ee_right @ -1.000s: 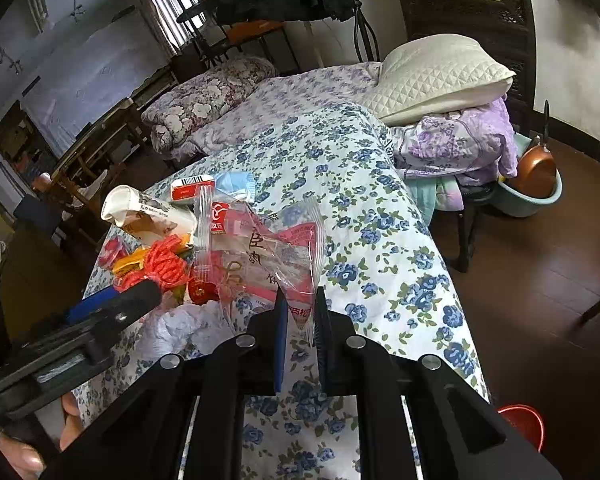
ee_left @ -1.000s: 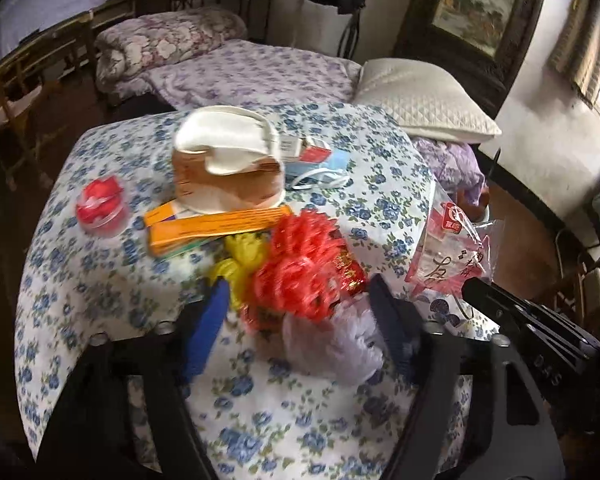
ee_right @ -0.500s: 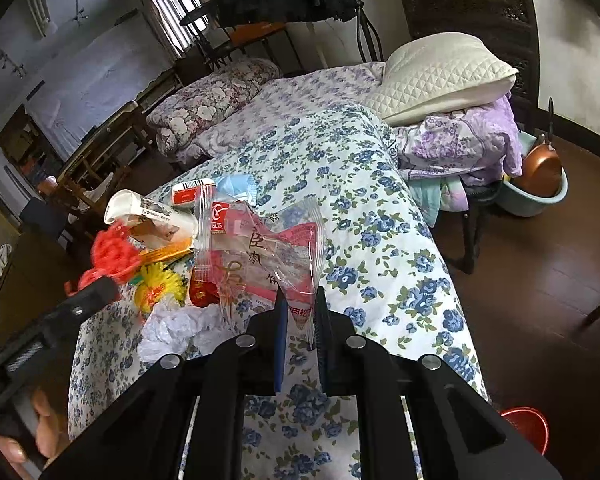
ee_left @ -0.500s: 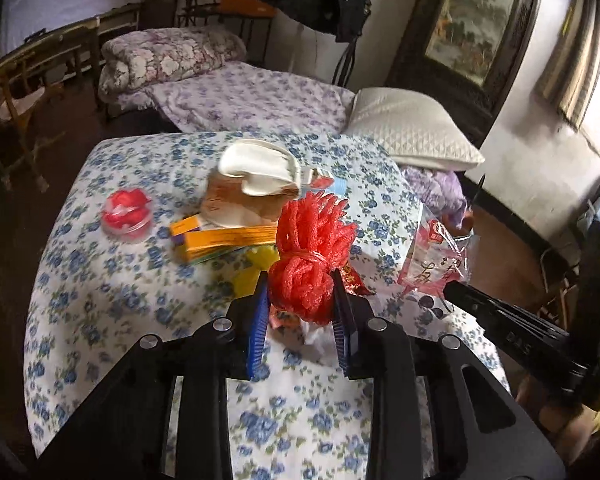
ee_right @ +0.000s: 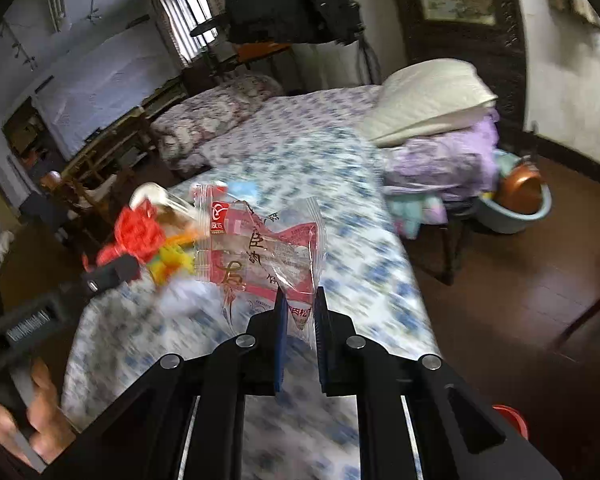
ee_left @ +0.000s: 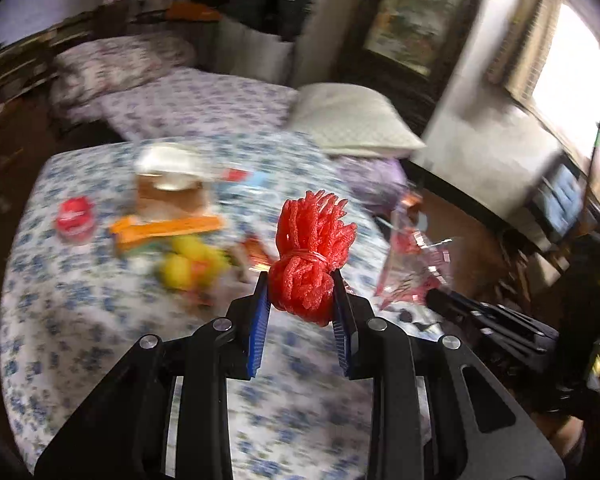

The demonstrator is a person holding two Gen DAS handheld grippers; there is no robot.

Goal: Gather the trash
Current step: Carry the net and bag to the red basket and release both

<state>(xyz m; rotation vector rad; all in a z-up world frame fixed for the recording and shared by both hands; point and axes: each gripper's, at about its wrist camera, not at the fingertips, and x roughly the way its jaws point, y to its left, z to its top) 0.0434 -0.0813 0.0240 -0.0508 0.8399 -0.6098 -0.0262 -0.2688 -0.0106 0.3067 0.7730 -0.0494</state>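
Left hand-held gripper [ee_left: 301,294] clamps a red mesh bundle [ee_left: 314,248] above the worktop [ee_left: 80,320]; right hand-held gripper [ee_right: 300,312] pinches a clear snack wrapper [ee_right: 260,248].

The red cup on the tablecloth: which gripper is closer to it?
Left. The left gripper, holding red netting, is nearer the red cup; the right gripper is farther.

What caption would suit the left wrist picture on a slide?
Left gripper clamps a red mesh bundle above a flowered tablecloth strewn with trash.
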